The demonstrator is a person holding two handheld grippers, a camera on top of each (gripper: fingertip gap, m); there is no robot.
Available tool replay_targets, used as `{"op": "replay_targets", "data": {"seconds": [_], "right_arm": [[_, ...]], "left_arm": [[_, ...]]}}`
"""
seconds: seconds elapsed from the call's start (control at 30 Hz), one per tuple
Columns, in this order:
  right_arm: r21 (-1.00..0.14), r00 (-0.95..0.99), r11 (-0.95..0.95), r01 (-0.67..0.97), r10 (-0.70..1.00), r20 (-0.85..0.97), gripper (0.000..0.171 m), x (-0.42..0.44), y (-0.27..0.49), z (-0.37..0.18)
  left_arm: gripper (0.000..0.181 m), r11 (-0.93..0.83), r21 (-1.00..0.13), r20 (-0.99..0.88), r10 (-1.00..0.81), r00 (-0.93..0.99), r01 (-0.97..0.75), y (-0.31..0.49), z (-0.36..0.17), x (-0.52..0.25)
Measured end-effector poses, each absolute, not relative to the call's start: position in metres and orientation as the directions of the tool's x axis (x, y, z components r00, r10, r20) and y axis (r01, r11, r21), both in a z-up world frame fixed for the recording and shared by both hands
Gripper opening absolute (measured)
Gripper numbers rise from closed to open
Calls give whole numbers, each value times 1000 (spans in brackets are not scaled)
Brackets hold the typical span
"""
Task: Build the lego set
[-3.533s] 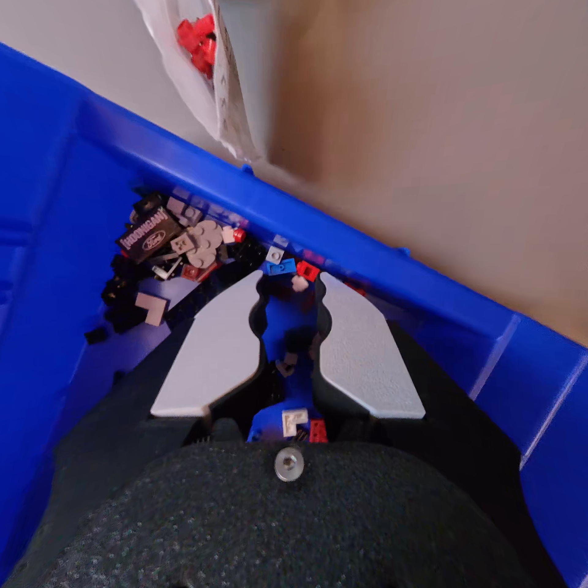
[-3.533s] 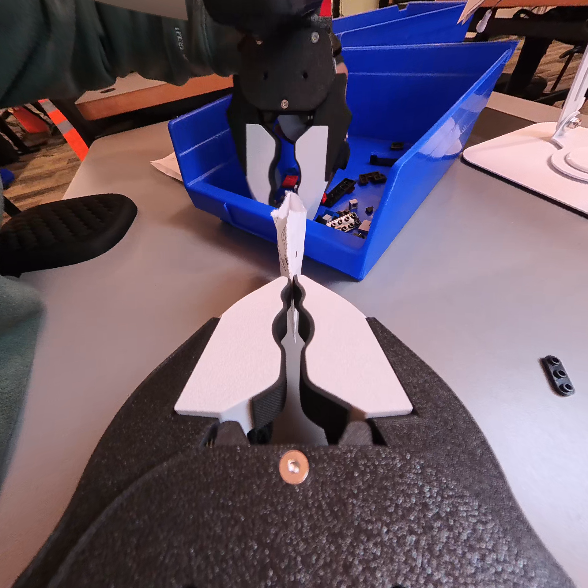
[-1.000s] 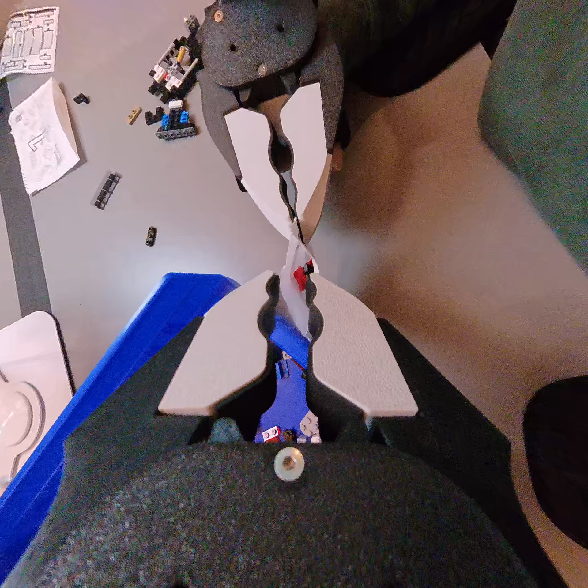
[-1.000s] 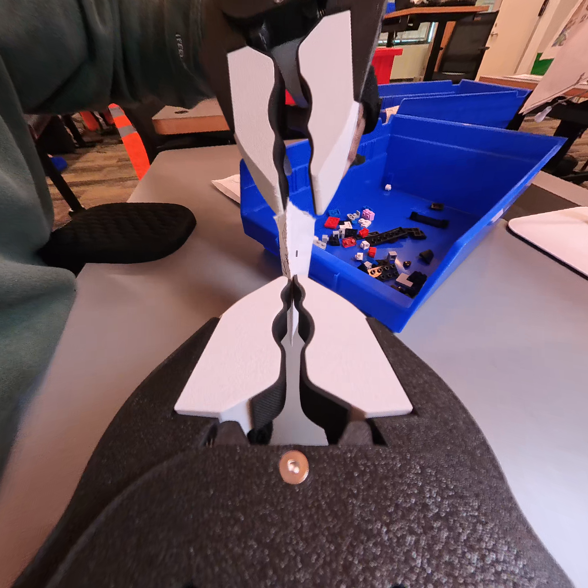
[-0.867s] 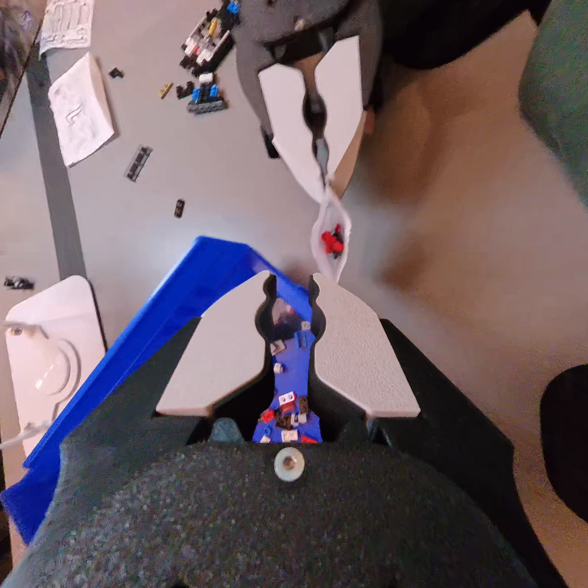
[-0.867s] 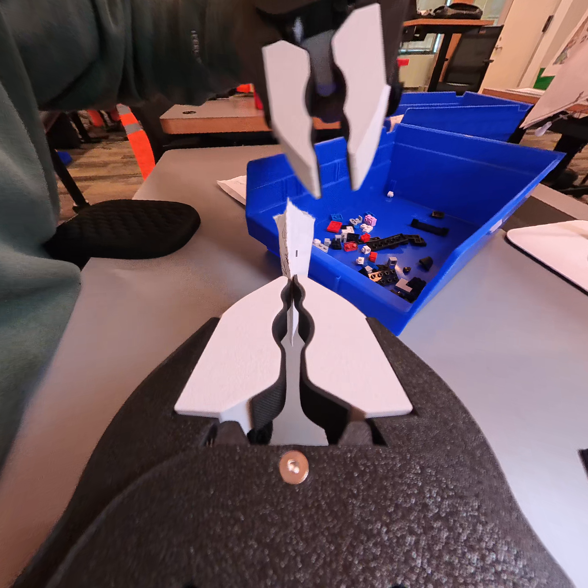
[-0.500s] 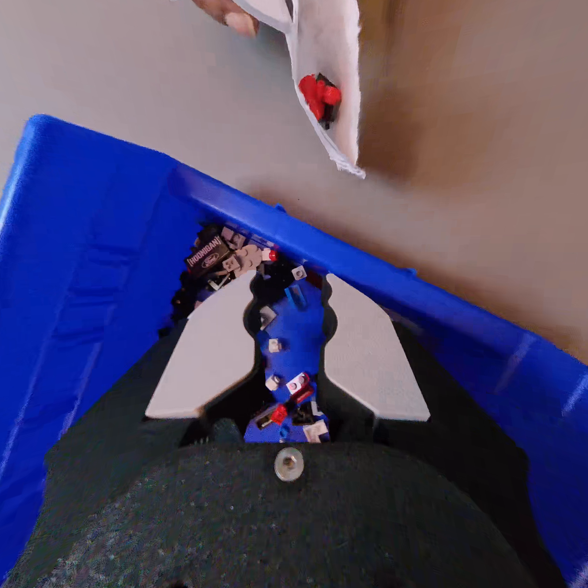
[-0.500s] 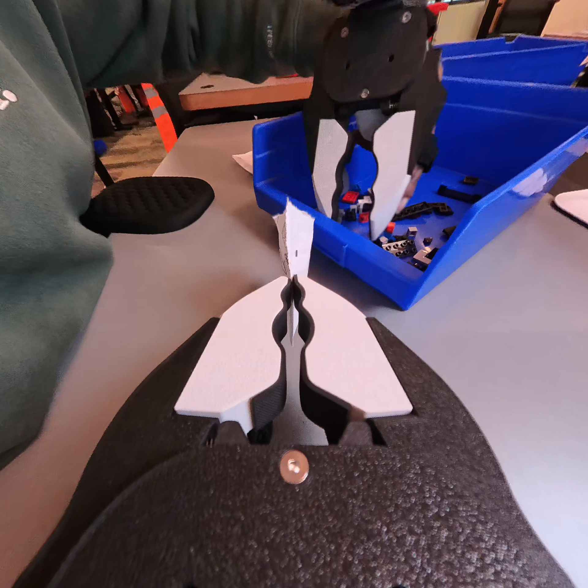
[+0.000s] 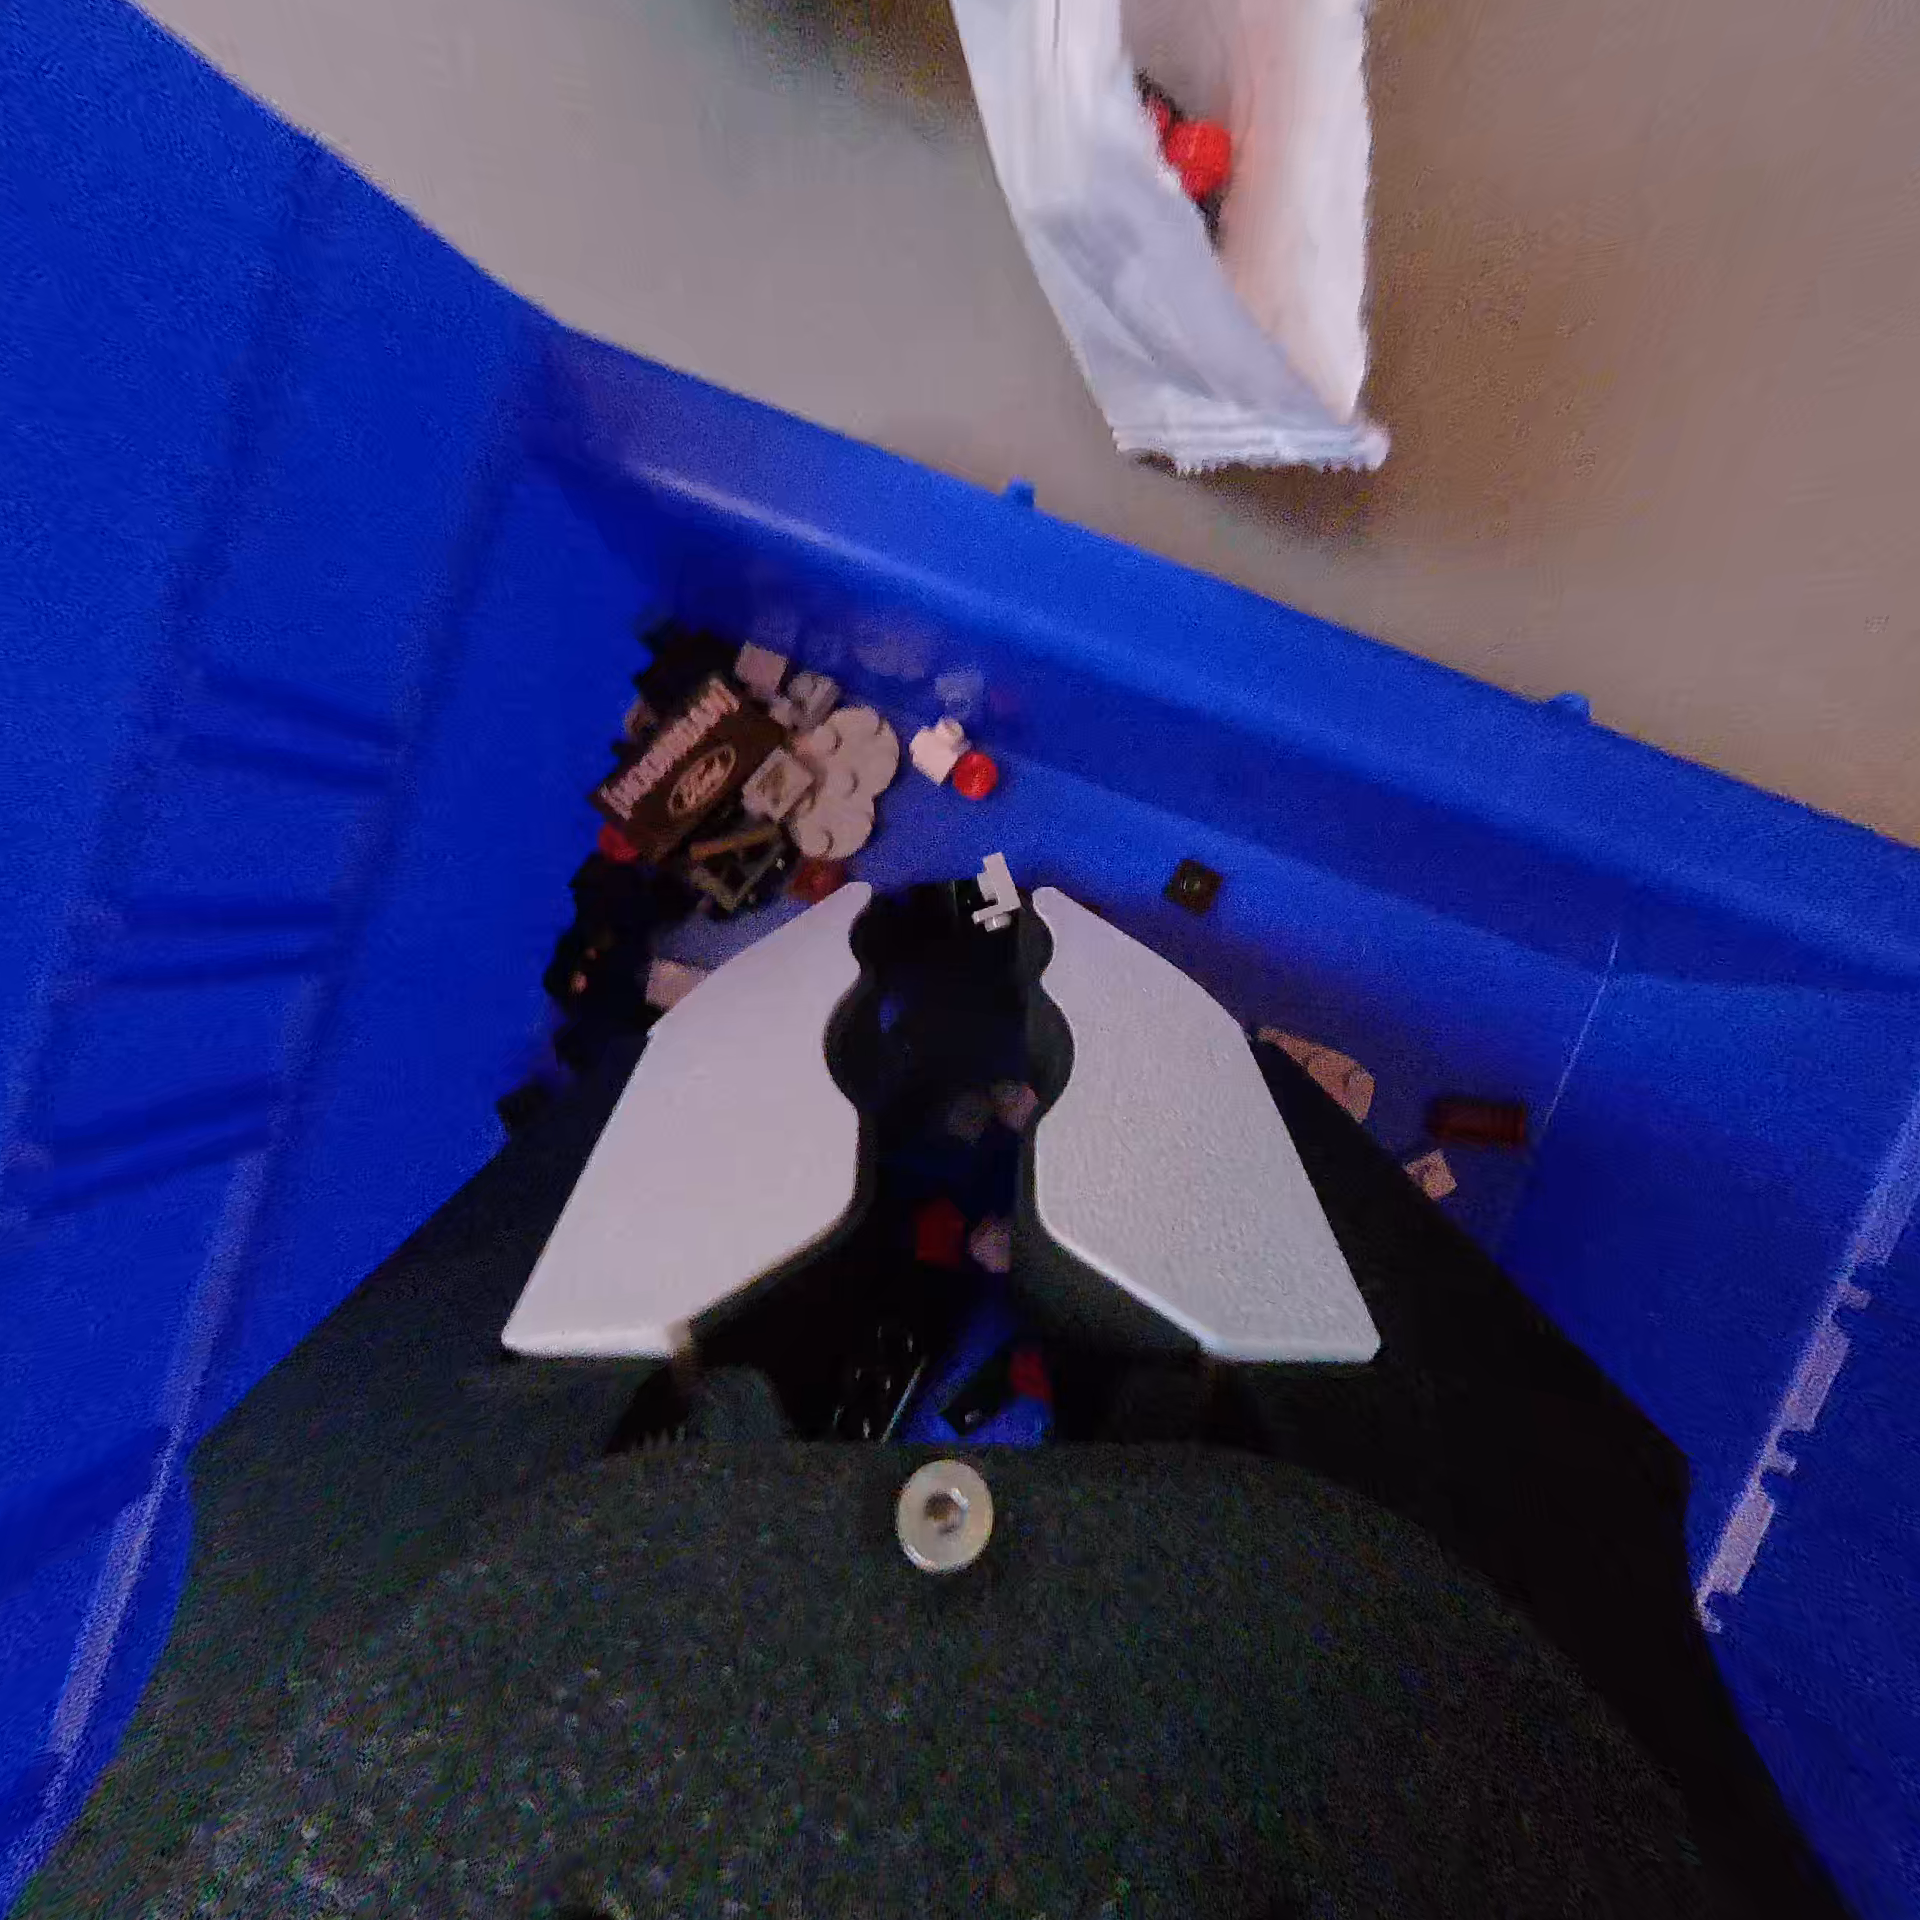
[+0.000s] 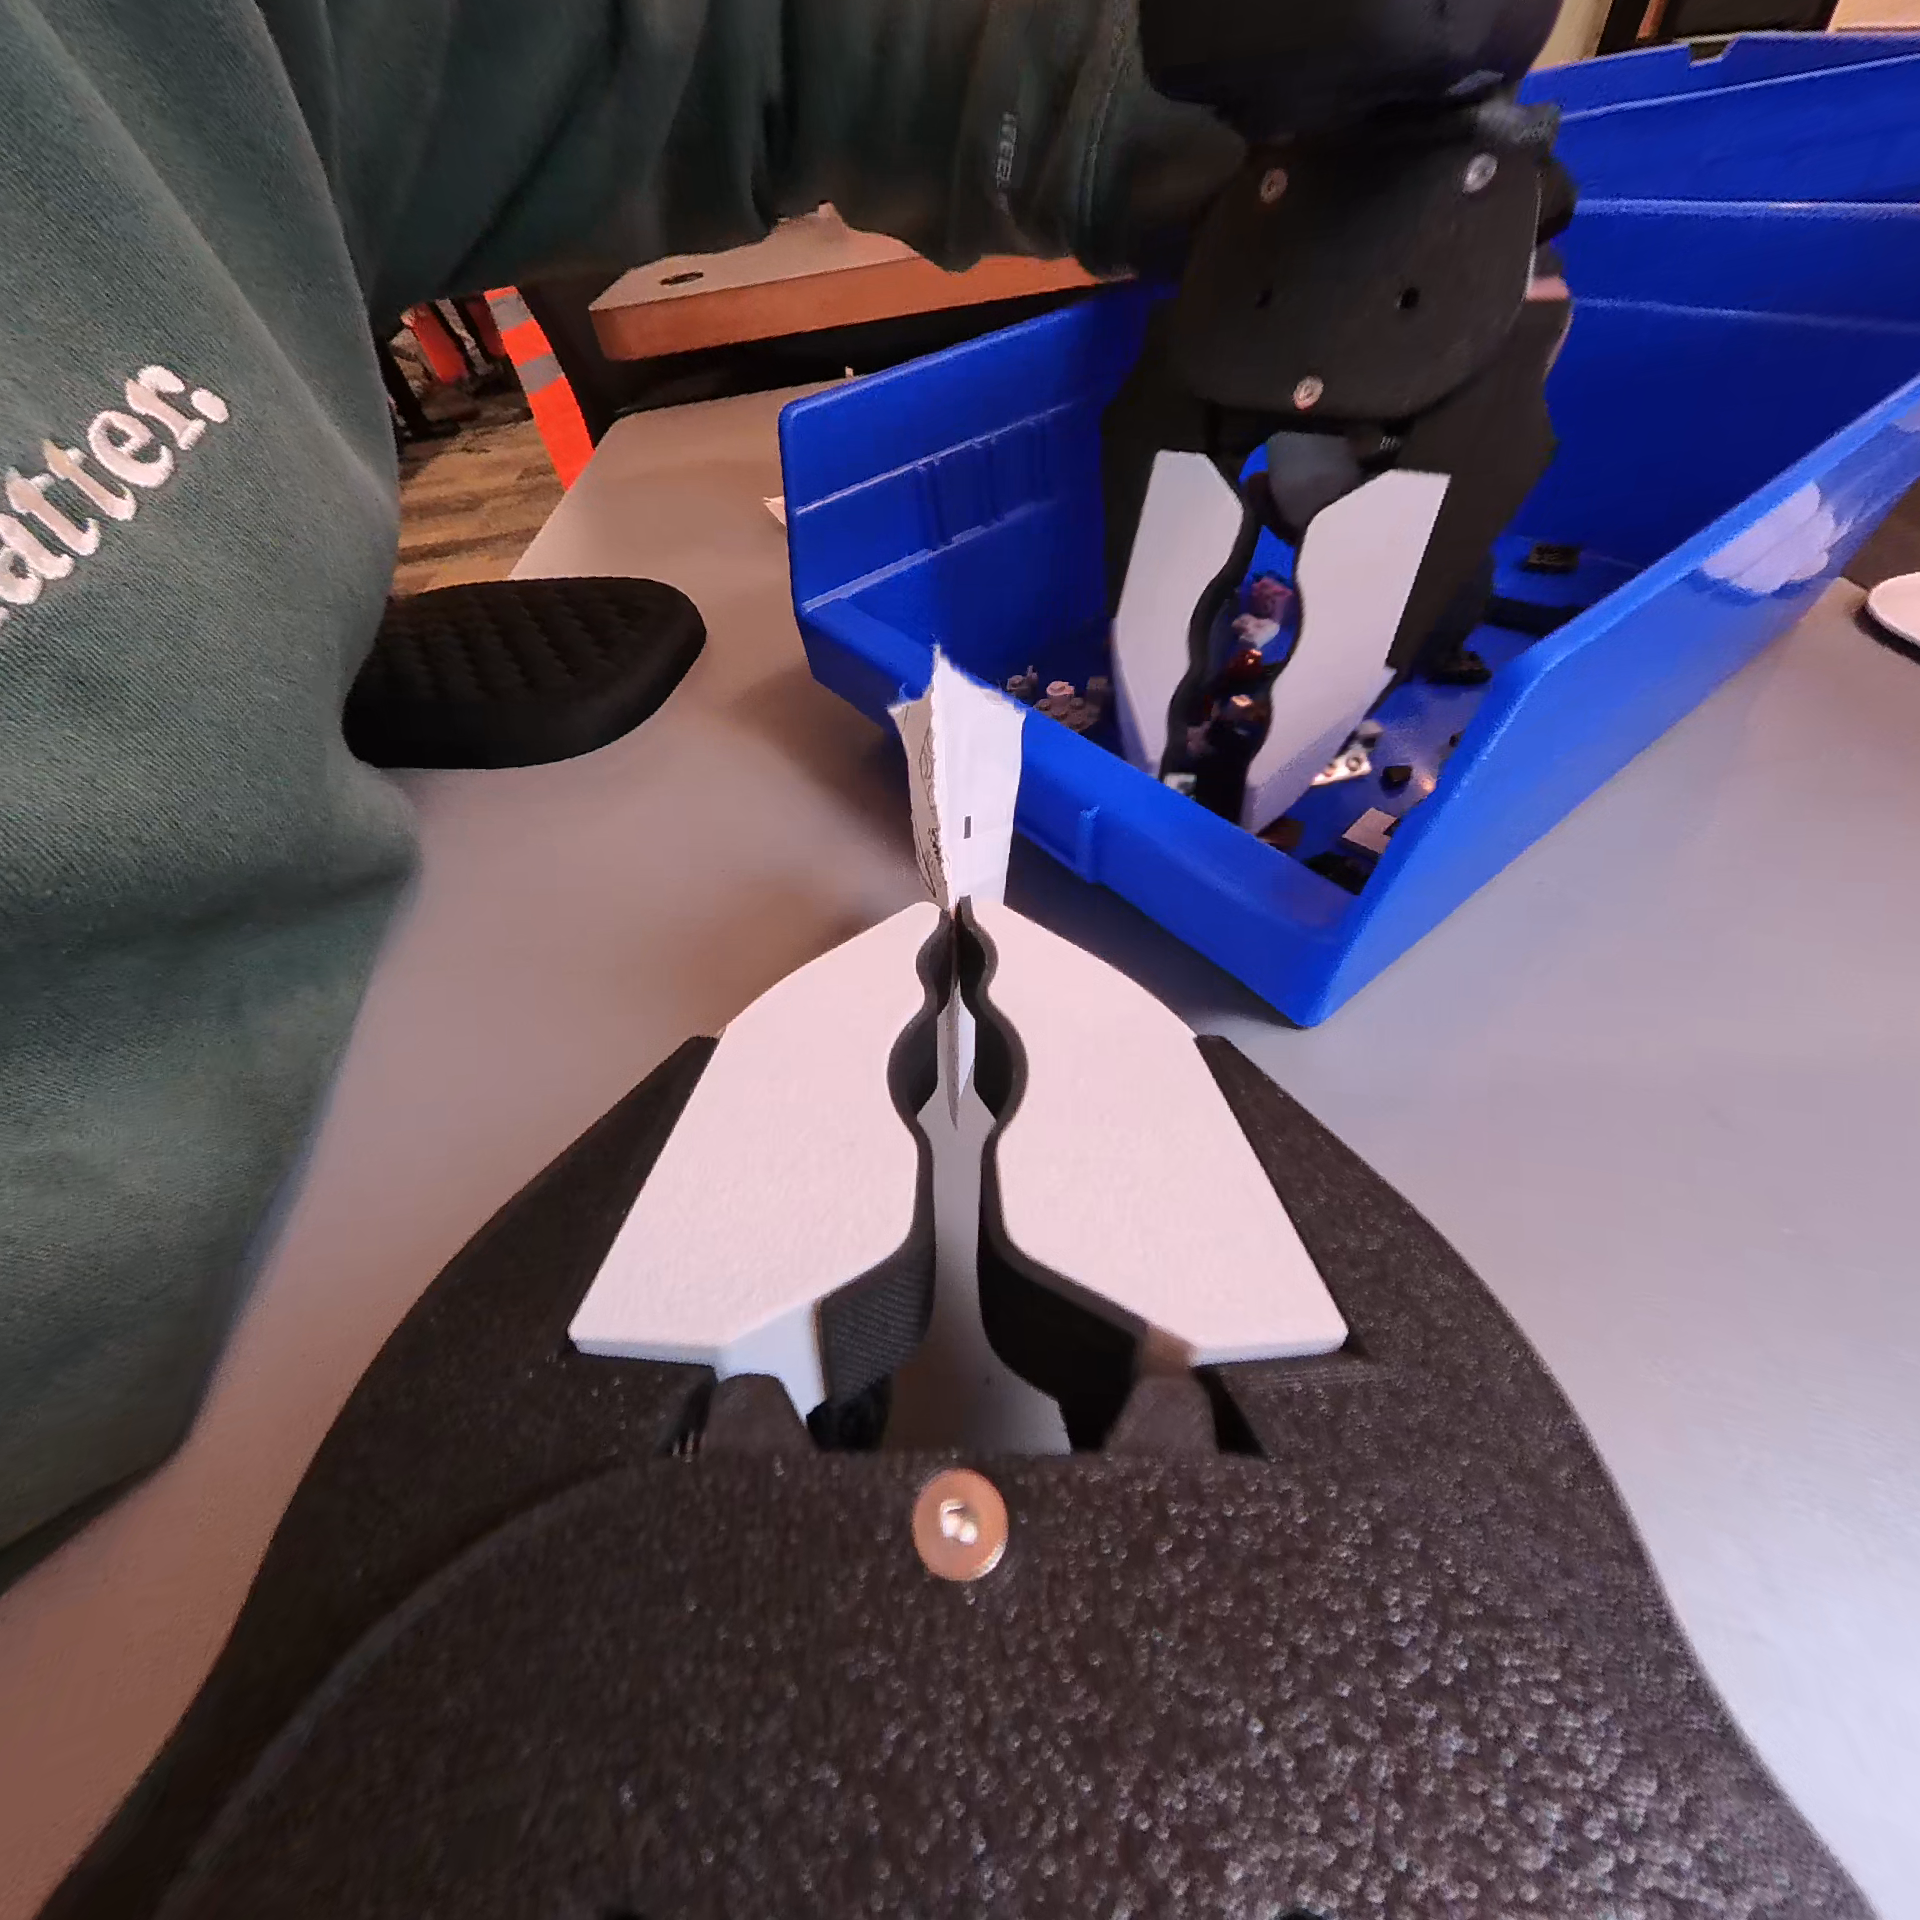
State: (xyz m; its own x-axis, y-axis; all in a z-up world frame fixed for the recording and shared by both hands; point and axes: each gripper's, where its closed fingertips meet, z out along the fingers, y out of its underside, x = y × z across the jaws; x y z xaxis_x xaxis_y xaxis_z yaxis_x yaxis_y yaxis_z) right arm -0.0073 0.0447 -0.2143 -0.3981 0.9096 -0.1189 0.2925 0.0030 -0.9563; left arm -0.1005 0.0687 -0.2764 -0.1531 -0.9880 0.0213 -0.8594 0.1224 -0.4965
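Paper bag (image 10: pixel 961 800), small, white and torn open at the top, stands pinched between the closed fingers of the right gripper (image 10: pixel 956 914) above the grey table (image 10: pixel 1558 1195). Red pieces (image 9: pixel 1195 145) show inside it. Beyond, the left gripper (image 9: pixel 951 904) reaches down into the blue bin (image 9: pixel 1351 748), fingers apart and gripping nothing, over loose building bricks (image 9: pixel 769 779) heaped in the bin's corner.

Your left wrist view: dark flat brick tile (image 9: pixel 689 767) bearing pale lettering, green sweatshirt (image 10: pixel 156 540) carrying white lettering, white paper packet (image 10: pixel 961 805) with small, perhaps printed, marks.
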Motion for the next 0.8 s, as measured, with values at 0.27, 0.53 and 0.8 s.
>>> {"op": "replay_targets", "data": {"seconds": [0.27, 0.53, 0.8], "right_arm": [[-953, -405, 11, 302, 907, -118, 0, -8, 43, -216], [-952, -407, 24, 305, 907, -108, 0, -6, 40, -217], [-952, -413, 21, 306, 904, -113, 0, -6, 40, -217]], "left_arm": [[38, 111, -516, -26, -993, -114, -849, 68, -254, -98], [8, 47, -479, 58, -995, -84, -877, 67, -276, -77], [3, 32, -457, -8, -999, -32, -889, 74, -275, -102]]}}
